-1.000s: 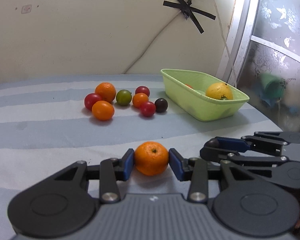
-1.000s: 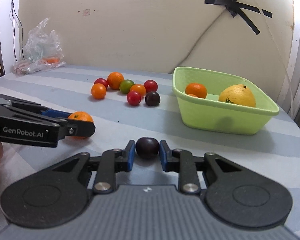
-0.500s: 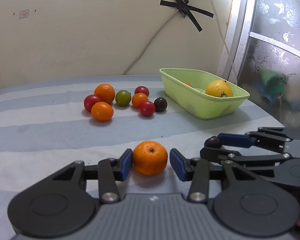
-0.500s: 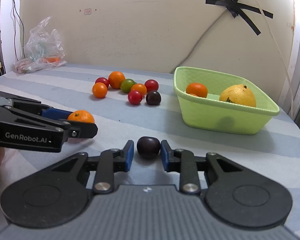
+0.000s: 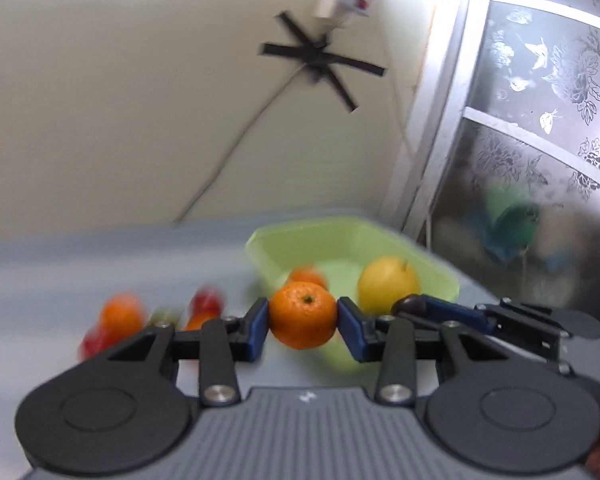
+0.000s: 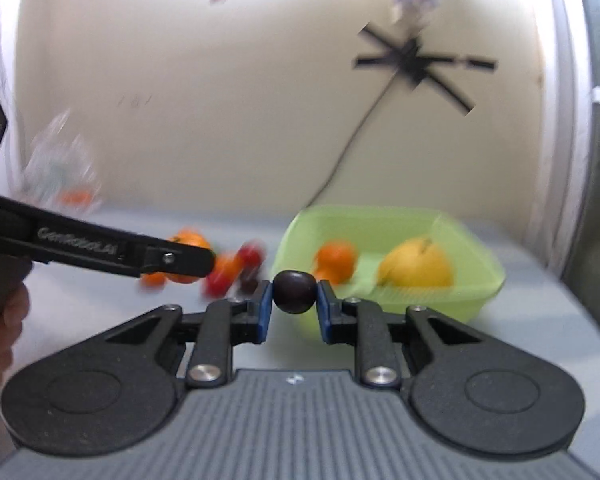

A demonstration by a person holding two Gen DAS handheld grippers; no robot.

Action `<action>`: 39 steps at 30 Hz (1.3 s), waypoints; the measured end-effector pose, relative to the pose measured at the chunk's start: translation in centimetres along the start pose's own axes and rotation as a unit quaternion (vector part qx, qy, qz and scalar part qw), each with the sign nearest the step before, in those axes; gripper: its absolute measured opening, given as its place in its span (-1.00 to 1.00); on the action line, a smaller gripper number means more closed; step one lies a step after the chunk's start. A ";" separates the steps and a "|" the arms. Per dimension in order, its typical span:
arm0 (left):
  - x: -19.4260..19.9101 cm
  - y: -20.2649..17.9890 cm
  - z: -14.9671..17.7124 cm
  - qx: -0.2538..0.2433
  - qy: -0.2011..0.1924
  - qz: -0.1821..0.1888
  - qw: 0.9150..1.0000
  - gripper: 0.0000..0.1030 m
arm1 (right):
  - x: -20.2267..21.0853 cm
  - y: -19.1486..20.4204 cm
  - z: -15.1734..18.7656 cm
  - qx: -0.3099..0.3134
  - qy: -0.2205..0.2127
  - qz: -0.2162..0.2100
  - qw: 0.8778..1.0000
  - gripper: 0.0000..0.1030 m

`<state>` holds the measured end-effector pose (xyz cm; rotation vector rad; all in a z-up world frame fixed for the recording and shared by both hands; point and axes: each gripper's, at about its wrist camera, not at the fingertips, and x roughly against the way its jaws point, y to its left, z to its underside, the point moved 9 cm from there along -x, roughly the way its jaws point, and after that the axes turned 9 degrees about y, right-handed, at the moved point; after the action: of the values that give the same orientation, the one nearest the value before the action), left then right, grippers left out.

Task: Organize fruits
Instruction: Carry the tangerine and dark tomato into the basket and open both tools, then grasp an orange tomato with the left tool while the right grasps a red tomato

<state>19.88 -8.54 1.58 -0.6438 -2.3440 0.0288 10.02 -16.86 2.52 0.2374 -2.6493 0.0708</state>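
My left gripper [image 5: 303, 326] holds a mandarin orange [image 5: 303, 314] off the table, and its jaws are closing on it. The right gripper [image 6: 294, 300] is shut on a small dark round fruit [image 6: 294, 286], also lifted. Both fruits hang just in front of the green basket [image 6: 488, 280], which holds a yellow fruit [image 6: 416, 264] and a small orange [image 6: 336, 260]. The right gripper [image 5: 414, 306] shows at the right of the left wrist view. The left gripper [image 6: 202, 260] crosses the right wrist view from the left.
Several loose red and orange fruits [image 6: 236, 268] lie blurred on the striped cloth left of the basket. A plastic bag [image 6: 60, 176] sits at the far left by the wall. A hand [image 6: 0, 320] shows at the left edge. A glass door [image 5: 540, 160] stands right.
Both grippers have risen off the table with their fruits and moved closer to the green basket. The views have tipped upward and are blurred by the motion.
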 end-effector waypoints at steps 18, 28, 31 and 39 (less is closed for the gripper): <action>-6.7 -1.3 -4.7 0.003 0.030 0.027 0.999 -0.10 | -3.2 -2.8 -0.6 0.073 -0.037 0.098 0.992 -0.16; 7.2 10.9 0.8 0.092 -0.048 -0.111 0.988 -0.08 | 0.1 -0.9 -2.2 0.018 -0.099 0.024 0.995 -0.33; 7.1 12.5 4.3 0.110 -0.017 -0.123 0.986 -0.12 | -0.3 1.9 -2.0 0.035 -0.075 -0.018 0.996 -0.33; 3.1 11.7 7.4 0.129 0.032 -0.089 0.987 -0.12 | -5.6 8.2 -0.3 0.091 0.039 -0.039 0.994 -0.34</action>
<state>18.42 4.20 -4.34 -0.3024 -2.2757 0.2229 13.58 -7.93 0.13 0.3901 -2.5534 0.2908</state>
